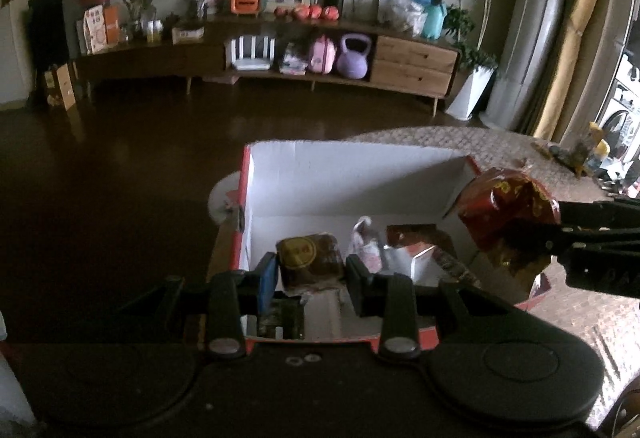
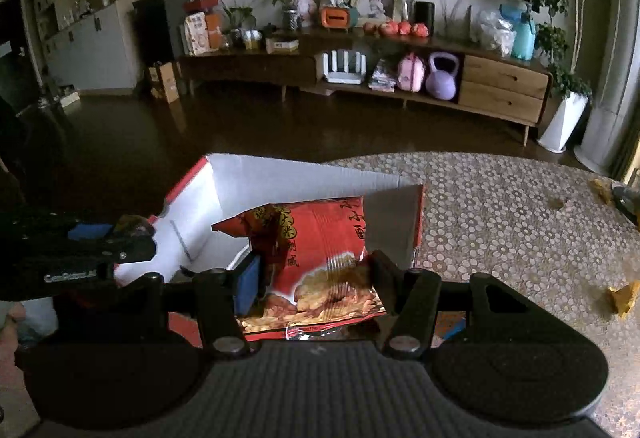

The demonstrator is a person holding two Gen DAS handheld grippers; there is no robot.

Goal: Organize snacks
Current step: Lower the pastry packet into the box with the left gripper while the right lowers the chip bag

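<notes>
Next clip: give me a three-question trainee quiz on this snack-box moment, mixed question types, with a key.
1. True or false: the right gripper is shut on a red snack bag.
2. Multiple choice: the brown packet with the yellow label, held between the left gripper's fingers, is over
A. the dark floor
B. the open white-lined box
C. the patterned table surface
3. Fill in: the box's outside is coloured ____.

Key
1. True.
2. B: it is over the box's near end, where other snacks already lie.
3. Red.
</notes>
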